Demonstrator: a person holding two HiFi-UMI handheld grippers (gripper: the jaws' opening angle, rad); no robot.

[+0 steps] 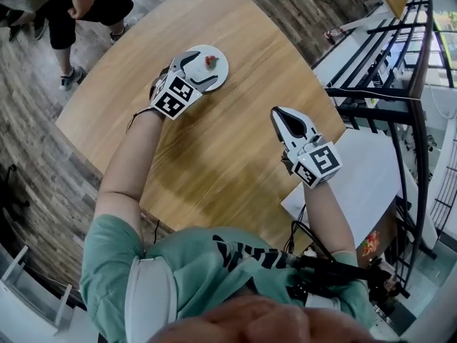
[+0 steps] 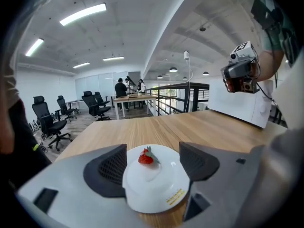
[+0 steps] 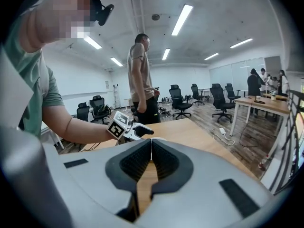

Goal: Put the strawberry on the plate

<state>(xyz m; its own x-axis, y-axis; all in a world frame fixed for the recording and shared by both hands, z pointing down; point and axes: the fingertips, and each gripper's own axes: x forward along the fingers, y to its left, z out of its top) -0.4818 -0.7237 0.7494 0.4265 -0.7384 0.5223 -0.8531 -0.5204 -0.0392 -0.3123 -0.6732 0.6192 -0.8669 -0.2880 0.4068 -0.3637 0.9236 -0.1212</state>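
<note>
**Strawberry on the plate, left jaws spread wide around it**

The strawberry lies on the small white plate, a little toward its far side, with the green cap at the berry's upper right in the left gripper view. It is too small to give a clear long axis.

The left gripper hangs over the plate with its 2 jaws fully apart. The berry sits ahead of and between the pads, clear of both, so nothing is gripped. The right gripper has its jaws closed together on nothing, and it is well apart from the plate, over bare wood near the table's right edge.

Judged from this, the placing looks done, and the coming move is for the left gripper to back straight away along its own line. The pads flank the plate closely, so a sideways drift could nudge it.

In the head view the plate stands near the far edge of the wooden table. The open room is toward the person, where the tabletop is bare. A bystander stands beyond the far left corner.
</note>
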